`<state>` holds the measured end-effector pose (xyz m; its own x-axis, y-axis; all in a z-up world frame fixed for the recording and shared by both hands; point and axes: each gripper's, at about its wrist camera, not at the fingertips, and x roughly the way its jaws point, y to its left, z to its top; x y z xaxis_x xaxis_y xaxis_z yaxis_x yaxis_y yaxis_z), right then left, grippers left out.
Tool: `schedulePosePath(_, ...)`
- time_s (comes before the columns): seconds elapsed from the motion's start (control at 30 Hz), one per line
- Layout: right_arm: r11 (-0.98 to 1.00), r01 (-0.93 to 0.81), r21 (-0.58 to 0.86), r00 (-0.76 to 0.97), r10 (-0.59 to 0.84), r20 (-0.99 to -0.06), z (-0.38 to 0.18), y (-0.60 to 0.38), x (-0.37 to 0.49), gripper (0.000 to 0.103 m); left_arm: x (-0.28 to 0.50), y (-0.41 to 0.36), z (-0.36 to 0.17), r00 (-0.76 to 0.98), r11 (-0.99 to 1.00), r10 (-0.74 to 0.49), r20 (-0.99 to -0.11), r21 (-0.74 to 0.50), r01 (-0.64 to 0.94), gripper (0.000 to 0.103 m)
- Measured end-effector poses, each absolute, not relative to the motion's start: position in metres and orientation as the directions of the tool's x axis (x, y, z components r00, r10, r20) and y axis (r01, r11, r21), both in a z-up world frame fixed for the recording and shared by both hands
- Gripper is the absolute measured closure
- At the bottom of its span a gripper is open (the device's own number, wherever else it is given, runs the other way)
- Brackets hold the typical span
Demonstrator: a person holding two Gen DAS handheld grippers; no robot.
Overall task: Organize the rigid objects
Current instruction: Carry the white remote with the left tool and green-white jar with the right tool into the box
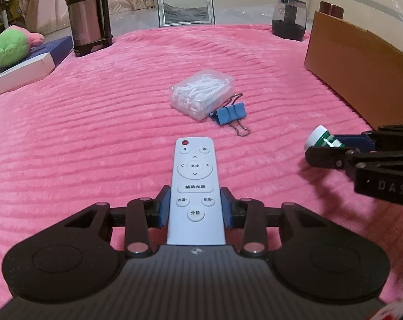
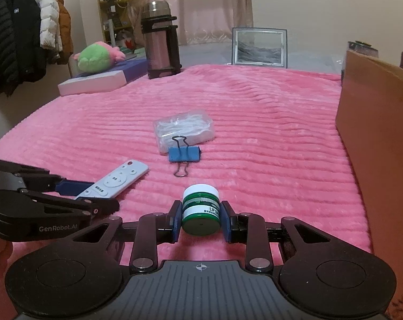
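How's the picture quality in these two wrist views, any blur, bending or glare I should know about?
Left wrist view: fisheye bends the cardboard box edge and darkens the corners; the remote in the left gripper is sharp, no glare. Right wrist view: same bending at the edges; the jar label in the right gripper is readable, light is dim and warm, shadows soft.

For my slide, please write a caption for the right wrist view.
Right gripper clamps a green lip-balm jar above the pink blanket; binder clip ahead.
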<state>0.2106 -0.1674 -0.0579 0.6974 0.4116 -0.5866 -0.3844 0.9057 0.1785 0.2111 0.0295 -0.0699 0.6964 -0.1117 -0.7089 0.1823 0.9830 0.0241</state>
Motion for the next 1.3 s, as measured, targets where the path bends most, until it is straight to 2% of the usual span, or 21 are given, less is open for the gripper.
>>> schedulePosePath(0.33,0.899,-0.383,0.213,0.735,0.437,-0.520,-0.017,-0.190,0.167,0.076,0.169,0.021,-0.036,0.713,0.979,-0.152,-0.685,-0.006,0.203,0.070)
schedulePosePath(0.5,0.884,-0.394,0.252,0.765,0.467,-0.443,0.016,-0.220,0.145,0.076,0.156,0.007,0.000,0.733,0.966,-0.218,-0.644,-0.035,0.257,0.070)
schedulePosePath(0.73,0.906,-0.334,0.260,0.829,0.413,-0.376,0.055,-0.289,0.119,0.076,0.148,-0.029,0.048,0.737,0.922,-0.346,-0.581,-0.065,0.381,0.070)
schedulePosePath(1.03,0.952,-0.181,0.249,0.891,0.266,-0.368,0.075,-0.398,0.101,0.076,0.152,-0.085,0.082,0.690,0.847,-0.478,-0.543,-0.078,0.526,0.070)
schedulePosePath(1.3,0.959,-0.179,0.222,0.884,0.256,-0.392,0.081,-0.462,0.105,0.076,0.166,-0.137,0.094,0.613,0.760,-0.556,-0.562,-0.045,0.648,0.070)
